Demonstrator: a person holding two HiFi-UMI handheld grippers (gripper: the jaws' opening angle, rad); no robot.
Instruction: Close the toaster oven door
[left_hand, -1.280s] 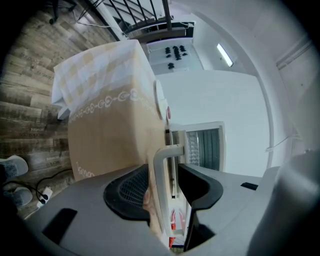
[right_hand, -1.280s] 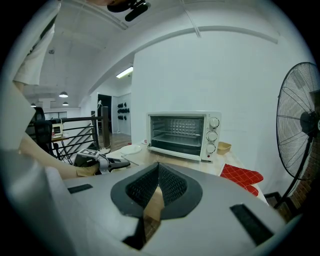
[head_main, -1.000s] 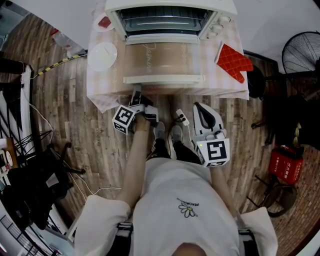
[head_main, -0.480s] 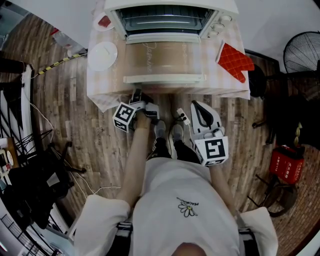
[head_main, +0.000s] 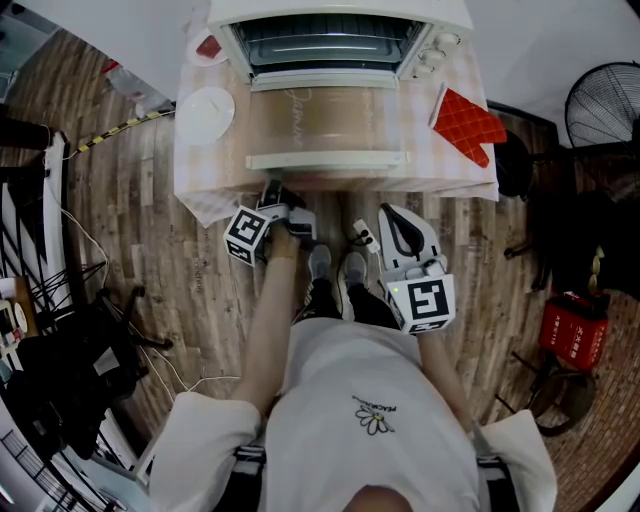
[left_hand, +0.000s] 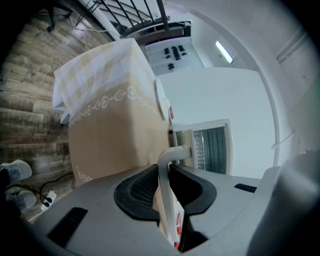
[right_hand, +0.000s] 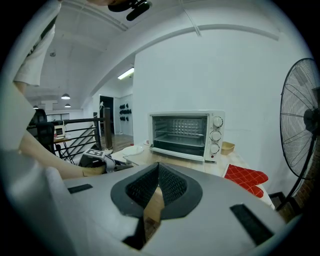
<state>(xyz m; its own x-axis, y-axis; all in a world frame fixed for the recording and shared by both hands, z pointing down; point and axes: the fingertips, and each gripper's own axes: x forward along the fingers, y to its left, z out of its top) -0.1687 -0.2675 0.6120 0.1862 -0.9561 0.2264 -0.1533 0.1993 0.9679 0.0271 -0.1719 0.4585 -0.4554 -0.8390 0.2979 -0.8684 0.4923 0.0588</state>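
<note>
The white toaster oven (head_main: 335, 40) stands at the back of the table, its glass door (head_main: 325, 115) folded down flat toward me. The door's white handle (head_main: 330, 158) runs along the near edge. My left gripper (head_main: 272, 192) is at the handle's left end; its jaws have just been closing. In the left gripper view the handle (left_hand: 171, 154) sits between the black pads of that gripper (left_hand: 167, 172), which press on it. My right gripper (head_main: 392, 212) hangs below the table edge, right of centre, shut and empty. From the right gripper (right_hand: 159, 167) the oven (right_hand: 186, 134) shows ahead, door down.
A white plate (head_main: 205, 110) lies left of the door and a red oven mitt (head_main: 468, 122) lies right of it. The checked tablecloth (head_main: 200, 195) hangs over the table edge. A fan (head_main: 605, 105) stands at right, a power strip (head_main: 365, 233) lies by my feet.
The head view shows almost no difference: the left gripper stays at the handle's left end and the right gripper has barely shifted. The door lies flat as before.
</note>
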